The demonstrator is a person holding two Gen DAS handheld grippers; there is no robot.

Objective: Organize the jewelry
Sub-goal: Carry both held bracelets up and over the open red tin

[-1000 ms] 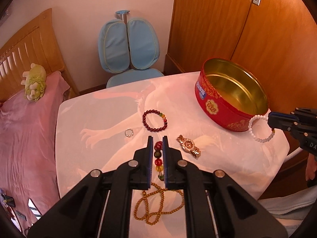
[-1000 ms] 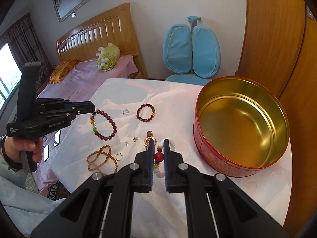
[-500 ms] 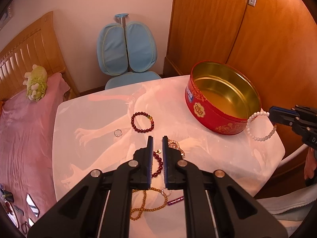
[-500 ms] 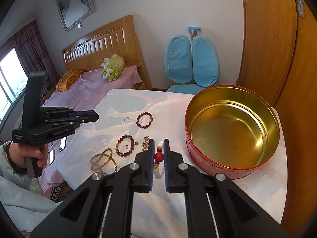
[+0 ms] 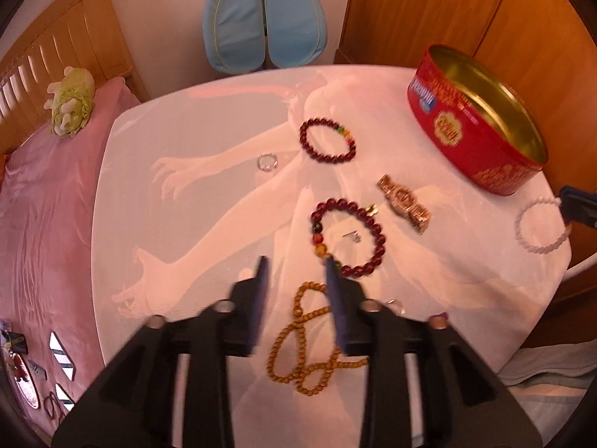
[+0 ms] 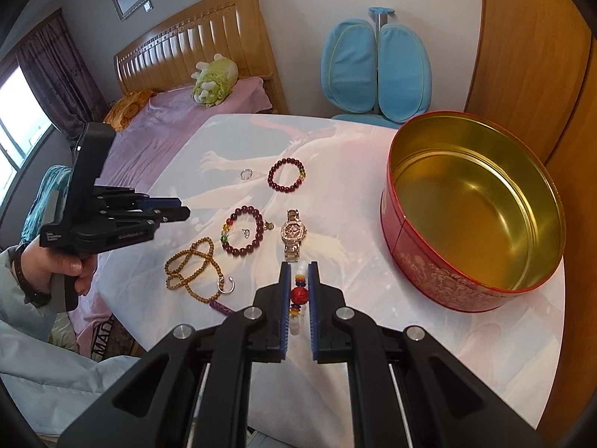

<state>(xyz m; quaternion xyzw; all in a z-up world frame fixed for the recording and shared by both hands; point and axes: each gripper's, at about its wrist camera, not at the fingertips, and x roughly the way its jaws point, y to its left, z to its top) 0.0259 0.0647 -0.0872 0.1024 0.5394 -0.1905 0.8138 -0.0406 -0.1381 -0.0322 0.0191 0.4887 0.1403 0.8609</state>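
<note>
My left gripper [image 5: 295, 265] hovers low over the white table [image 5: 209, 130], jaws opening, with nothing between them. Its right fingertip sits by the edge of a large dark red bracelet [image 5: 349, 239] with coloured beads, which lies flat. A wooden bead necklace [image 5: 306, 339] lies under the fingers. My right gripper [image 6: 298, 267] is shut on a white bead bracelet [image 6: 299, 295] with a red bead, hanging beside the red tin [image 6: 470, 205]. On the table lie a gold watch [image 6: 293, 233], a smaller dark red bracelet [image 6: 287, 174] and a ring [image 6: 246, 173]. A hand holds the left gripper [image 6: 183, 207].
A silver open ring [image 6: 225, 284] and a small purple piece [image 6: 222, 308] lie near the table's front edge. A tiny stud [image 6: 246, 231] sits inside the large bracelet. Behind the table stand a blue chair [image 6: 377, 63] and a bed [image 6: 168, 119]; wooden doors [image 6: 530, 37] are at right.
The large dark red bracelet hung from my shut left gripper a second ago; it now lies on the table. That gripper has sunk lower and its jaws have spread. The right gripper still holds the white bracelet.
</note>
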